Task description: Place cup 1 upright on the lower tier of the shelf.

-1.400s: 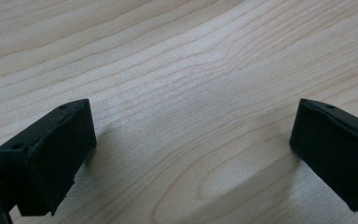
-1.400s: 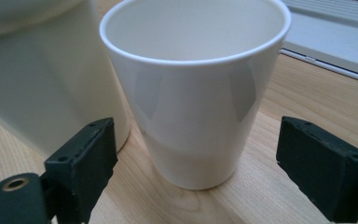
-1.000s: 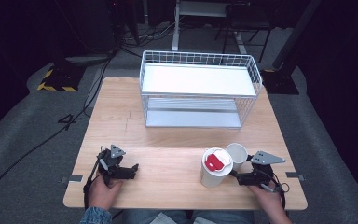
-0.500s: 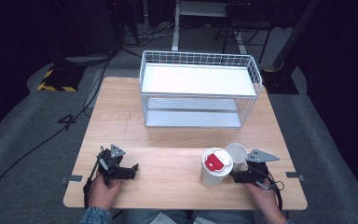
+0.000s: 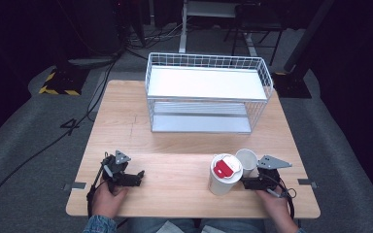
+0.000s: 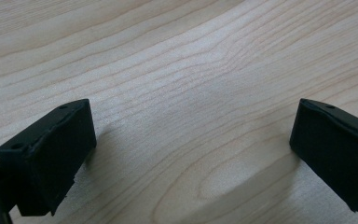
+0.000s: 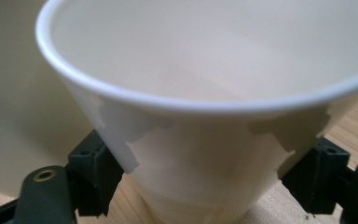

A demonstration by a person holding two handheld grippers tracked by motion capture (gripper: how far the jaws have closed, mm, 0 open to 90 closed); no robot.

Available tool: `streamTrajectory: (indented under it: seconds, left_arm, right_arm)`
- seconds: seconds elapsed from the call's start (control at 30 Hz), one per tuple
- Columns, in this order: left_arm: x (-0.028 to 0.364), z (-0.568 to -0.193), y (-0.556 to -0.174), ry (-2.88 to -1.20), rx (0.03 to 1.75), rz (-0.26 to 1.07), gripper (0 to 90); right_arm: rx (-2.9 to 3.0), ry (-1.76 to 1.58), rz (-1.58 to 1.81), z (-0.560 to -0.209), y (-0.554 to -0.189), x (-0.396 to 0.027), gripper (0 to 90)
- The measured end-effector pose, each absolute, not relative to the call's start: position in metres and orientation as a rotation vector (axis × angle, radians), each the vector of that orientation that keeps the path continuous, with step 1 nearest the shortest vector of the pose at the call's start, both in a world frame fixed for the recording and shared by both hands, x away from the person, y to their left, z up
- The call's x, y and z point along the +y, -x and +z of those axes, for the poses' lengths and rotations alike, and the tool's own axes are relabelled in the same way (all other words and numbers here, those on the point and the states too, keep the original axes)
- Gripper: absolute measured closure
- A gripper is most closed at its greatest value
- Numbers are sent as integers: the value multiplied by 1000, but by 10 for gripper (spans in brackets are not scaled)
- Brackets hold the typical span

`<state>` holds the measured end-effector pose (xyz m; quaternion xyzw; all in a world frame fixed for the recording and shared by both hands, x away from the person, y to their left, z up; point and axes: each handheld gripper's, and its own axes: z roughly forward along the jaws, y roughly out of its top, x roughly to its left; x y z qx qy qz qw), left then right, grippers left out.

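High view puts the left gripper (image 5: 138, 174) at lower left on the wooden table (image 5: 175, 145), the right gripper (image 5: 245, 183) at lower right beside a lidded cup (image 5: 225, 174). Right gripper view reveals jaws flanking an open white cup (image 7: 205, 116), contact unclear; left gripper view shows jaws spread over bare wood

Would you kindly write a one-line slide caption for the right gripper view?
Right gripper jaws flank a small empty white cup on the wooden table, a larger white cup beside it.

Matt wood table (image 5: 175, 165), wire-metal rack (image 5: 206, 92), glossy cup (image 7: 205, 116).
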<state>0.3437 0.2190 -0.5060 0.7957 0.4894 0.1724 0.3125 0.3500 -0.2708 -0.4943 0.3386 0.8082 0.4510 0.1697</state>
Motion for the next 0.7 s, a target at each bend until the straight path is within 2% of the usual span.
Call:
streamTrajectory:
  seconds: [0.7]
  left_arm:
    - [219, -506, -344, -2099, 1291, 455, 8]
  right_arm:
    - [2263, -965, 1274, -486, -350, -276, 228]
